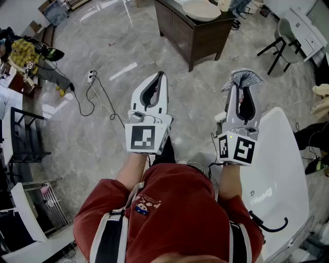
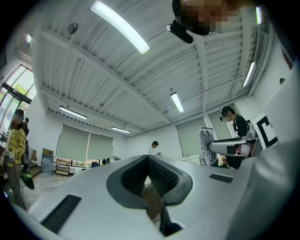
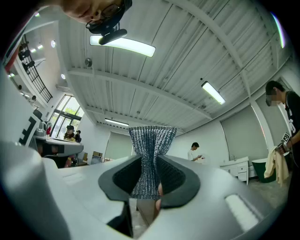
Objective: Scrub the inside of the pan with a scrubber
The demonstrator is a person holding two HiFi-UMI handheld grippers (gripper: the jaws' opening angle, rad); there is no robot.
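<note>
My right gripper (image 1: 241, 91) is shut on a silvery mesh scrubber (image 1: 242, 78), which fans out above the jaw tips. In the right gripper view the scrubber (image 3: 151, 143) stands pinched between the two dark pads of that gripper (image 3: 149, 164), which points up toward the ceiling. Beside it, level with it, my left gripper (image 1: 160, 82) is held up, jaws closed together with nothing between them (image 2: 148, 161). Both are raised in front of the person's chest, over the floor. No pan shows in any view.
A white table (image 1: 280, 169) lies under and right of the right gripper, with a black curved handle (image 1: 267, 225) near its front. A dark wooden cabinet (image 1: 193, 36) with a white basin (image 1: 201, 9) stands ahead. Cables (image 1: 95, 97) trail over the marble floor. Other people stand in the room.
</note>
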